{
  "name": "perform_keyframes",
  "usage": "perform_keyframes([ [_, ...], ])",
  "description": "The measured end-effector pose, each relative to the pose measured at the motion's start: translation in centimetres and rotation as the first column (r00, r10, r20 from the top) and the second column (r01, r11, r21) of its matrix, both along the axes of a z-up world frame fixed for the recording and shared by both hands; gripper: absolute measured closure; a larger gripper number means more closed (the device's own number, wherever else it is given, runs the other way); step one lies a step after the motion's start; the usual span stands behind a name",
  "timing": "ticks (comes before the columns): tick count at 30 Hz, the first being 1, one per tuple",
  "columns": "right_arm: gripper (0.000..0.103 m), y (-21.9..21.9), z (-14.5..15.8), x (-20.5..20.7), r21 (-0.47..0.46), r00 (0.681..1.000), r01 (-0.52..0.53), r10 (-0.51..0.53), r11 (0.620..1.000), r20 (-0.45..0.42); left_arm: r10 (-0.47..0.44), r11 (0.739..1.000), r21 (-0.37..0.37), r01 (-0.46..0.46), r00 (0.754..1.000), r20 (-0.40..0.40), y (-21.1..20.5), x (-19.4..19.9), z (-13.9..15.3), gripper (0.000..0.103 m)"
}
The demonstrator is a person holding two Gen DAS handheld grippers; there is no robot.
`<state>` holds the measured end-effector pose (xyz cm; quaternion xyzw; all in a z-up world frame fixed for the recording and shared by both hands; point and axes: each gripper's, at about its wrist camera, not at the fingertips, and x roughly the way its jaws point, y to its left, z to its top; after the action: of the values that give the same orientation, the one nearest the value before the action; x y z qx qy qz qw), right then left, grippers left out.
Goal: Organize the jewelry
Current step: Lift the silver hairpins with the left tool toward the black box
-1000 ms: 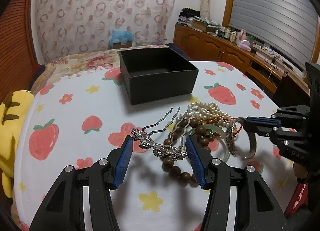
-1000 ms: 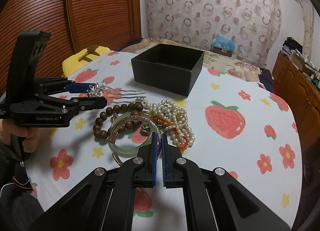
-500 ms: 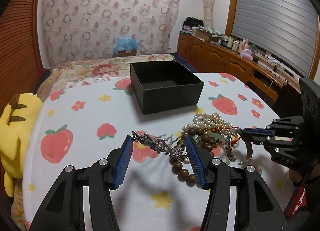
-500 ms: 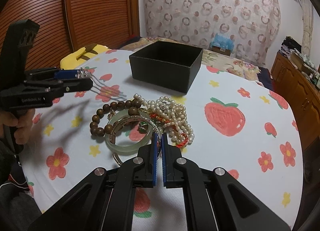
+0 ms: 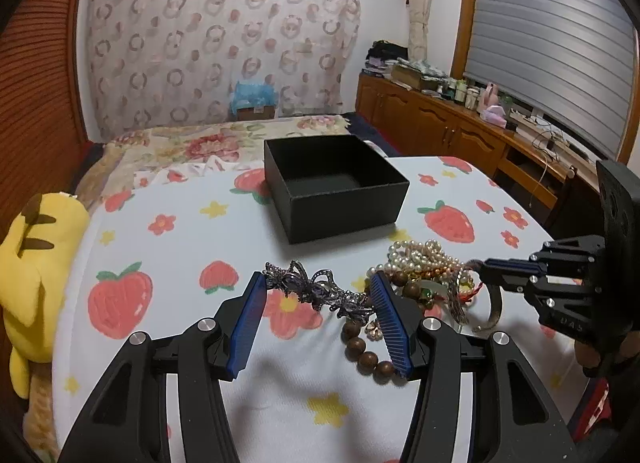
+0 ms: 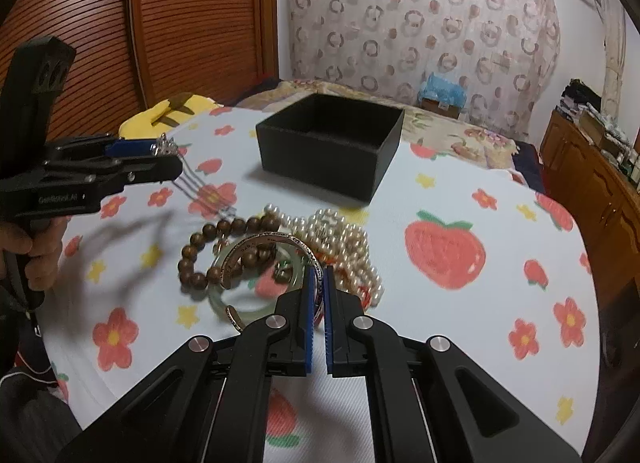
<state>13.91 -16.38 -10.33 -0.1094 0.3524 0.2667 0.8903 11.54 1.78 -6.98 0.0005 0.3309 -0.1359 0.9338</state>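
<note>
Two claws grip: "GenRobot.AI" left gripper (image 6: 160, 161) pinches hair comb (image 5: 316, 293), right gripper (image 6: 318, 283) apparently clamps silver bangle (image 6: 256, 247).

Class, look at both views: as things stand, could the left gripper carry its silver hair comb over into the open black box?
Probably yes. The left gripper is shut on the ornate silver hair comb, lifted off the tablecloth, and the open black cardboard box lies ahead with nothing between.

black box (image 5: 344, 199), strawberry-print tablecloth (image 5: 160, 263), brown beads (image 6: 192, 259)
</note>
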Motion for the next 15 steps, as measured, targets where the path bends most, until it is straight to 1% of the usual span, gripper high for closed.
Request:
perform_keyframes([
  [1,0.098,0.0,0.2,0.2,-0.002,1.000,0.001,-0.001,1.000,0.006,-0.001,1.000,0.000,0.001,1.000,0.003,0.0,0.0,0.2,0.051],
  [2,0.098,0.1,0.4,0.4,-0.004,1.000,0.003,-0.003,1.000,0.010,-0.003,1.000,0.003,0.003,1.000,0.006,-0.1,0.0,0.2,0.055],
  [3,0.098,0.1,0.5,0.7,-0.006,1.000,0.003,-0.003,1.000,0.016,-0.007,1.000,0.006,0.007,1.000,0.007,-0.2,0.0,0.4,0.063],
  [4,0.098,0.2,0.7,0.8,-0.008,1.000,0.004,-0.004,1.000,0.019,-0.006,1.000,0.011,0.006,1.000,0.005,-0.3,0.1,0.5,0.068],
  [9,0.098,0.6,1.4,1.5,-0.014,0.999,0.005,-0.004,1.000,0.033,-0.004,0.999,0.039,0.003,1.000,0.009,-0.5,0.4,0.7,0.068],
  [10,0.098,0.7,1.4,1.6,-0.014,0.999,0.006,-0.005,1.000,0.033,0.001,0.999,0.043,-0.001,1.000,0.003,-0.5,0.6,0.6,0.069],
  [11,0.098,0.7,1.4,1.7,-0.013,0.999,0.007,-0.006,1.000,0.032,0.008,0.999,0.047,-0.008,1.000,-0.001,-0.4,0.8,0.5,0.075],
  [12,0.098,0.7,1.4,1.7,-0.012,0.999,0.008,-0.008,1.000,0.031,0.016,0.999,0.045,-0.016,1.000,-0.007,-0.3,0.9,0.4,0.078],
  [13,0.098,0.7,1.4,1.7,-0.012,0.999,0.009,-0.009,1.000,0.031,0.017,0.999,0.038,-0.016,1.000,-0.014,-0.2,1.0,0.3,0.083],
  [15,0.098,0.7,1.4,1.6,-0.013,1.000,0.009,-0.009,1.000,0.030,0.017,0.999,0.028,-0.017,1.000,-0.025,0.0,1.1,0.1,0.084],
])
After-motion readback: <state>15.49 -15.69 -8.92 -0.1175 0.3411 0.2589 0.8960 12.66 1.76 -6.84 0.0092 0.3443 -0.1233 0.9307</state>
